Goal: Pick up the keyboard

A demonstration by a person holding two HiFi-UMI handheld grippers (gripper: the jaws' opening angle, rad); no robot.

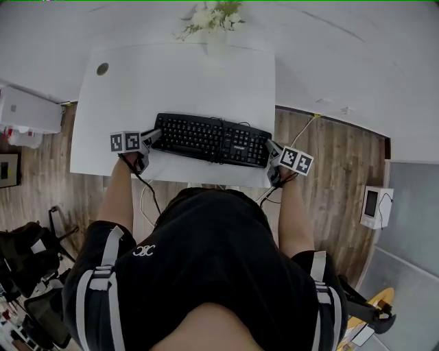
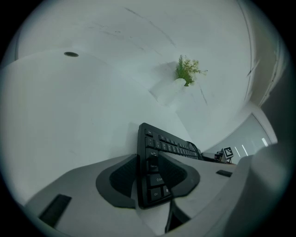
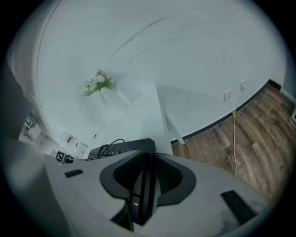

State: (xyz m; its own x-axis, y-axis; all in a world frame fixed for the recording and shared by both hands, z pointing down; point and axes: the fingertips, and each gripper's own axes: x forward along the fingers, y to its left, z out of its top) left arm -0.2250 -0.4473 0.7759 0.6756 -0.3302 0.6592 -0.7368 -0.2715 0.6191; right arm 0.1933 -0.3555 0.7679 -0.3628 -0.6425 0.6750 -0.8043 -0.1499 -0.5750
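Gripping the black keyboard (image 1: 209, 139), its ends pinched between the fingers of my left gripper (image 1: 156, 135) and right gripper (image 1: 272, 147), I next need a level, simultaneous lift.

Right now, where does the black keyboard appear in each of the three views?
Head view: keyboard at the centre, near the white table's front edge.
Left gripper view: keyboard at lower centre, one end between the jaws.
Right gripper view: keyboard at lower centre, edge-on between the jaws.
Shared landmark: the flowering plant at the table's far edge.
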